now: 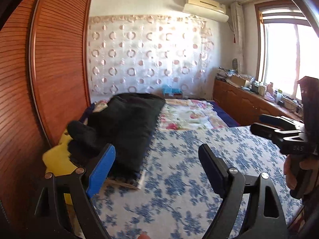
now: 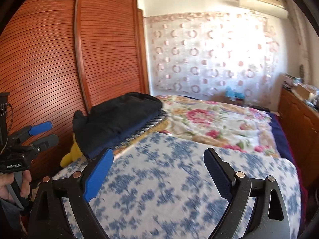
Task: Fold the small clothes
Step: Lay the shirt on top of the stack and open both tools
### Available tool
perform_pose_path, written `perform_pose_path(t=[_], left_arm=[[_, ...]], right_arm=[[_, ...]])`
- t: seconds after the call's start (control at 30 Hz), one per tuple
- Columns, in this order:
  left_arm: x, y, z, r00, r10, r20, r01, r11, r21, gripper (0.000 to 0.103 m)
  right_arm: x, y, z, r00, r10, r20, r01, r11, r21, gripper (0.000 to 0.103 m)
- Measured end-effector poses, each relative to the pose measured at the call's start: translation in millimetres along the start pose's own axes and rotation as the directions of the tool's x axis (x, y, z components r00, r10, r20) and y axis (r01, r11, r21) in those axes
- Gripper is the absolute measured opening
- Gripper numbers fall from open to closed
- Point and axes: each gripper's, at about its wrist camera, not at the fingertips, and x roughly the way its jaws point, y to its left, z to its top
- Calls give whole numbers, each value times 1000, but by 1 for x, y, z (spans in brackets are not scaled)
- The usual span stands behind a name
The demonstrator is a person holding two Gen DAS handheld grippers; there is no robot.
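- Hovering over the blue-and-white floral sheet [image 1: 179, 179], the left gripper [image 1: 157, 169] has its jaws spread wide with nothing between them.
- Spreading just as wide, the right gripper [image 2: 157, 175] grasps nothing either.
- Lying at the far left of the bed, beside the wooden wardrobe [image 2: 59, 59], the dark folded clothes [image 2: 119, 117] rest on a yellow item [image 1: 57, 157], apart from both grippers.
- Covering the far right is a flowered blanket [image 2: 209, 123].

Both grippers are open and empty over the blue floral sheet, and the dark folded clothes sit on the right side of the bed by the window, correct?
Not quite. The dark folded clothes sit on the left side, by the wooden wardrobe, as the right wrist view shows. The rest holds.
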Motion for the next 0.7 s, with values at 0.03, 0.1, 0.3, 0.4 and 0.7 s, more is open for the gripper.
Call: perform_pose_path(t=[0.03,0.1,0.3,0.4,0.7], left_arm=[[2,-5,0,1000,-6,-5,6,1000,1,86],[5,-15,-1,1000,-16,-16,16,1000,4,86],[0,-43,8,999,-32,-3,32,999,32,86],[-7,-55,16,999,-40,22,39,998,47,86],[-12,-80,33,999,-45,15,44,997,57,86]], right_arm=[[-7,0,-3,1000,-20,1,20,1000,7,93],[-22,-3,-7,998,-56,9,56,998,20,94],[-76,-7,-16,983,-178,41,175,982,72,94],[-103,-7,-19,974,-217,64,211,973,96,94],[-143,-4,-20,953,-286,96,274,954,120,94]])
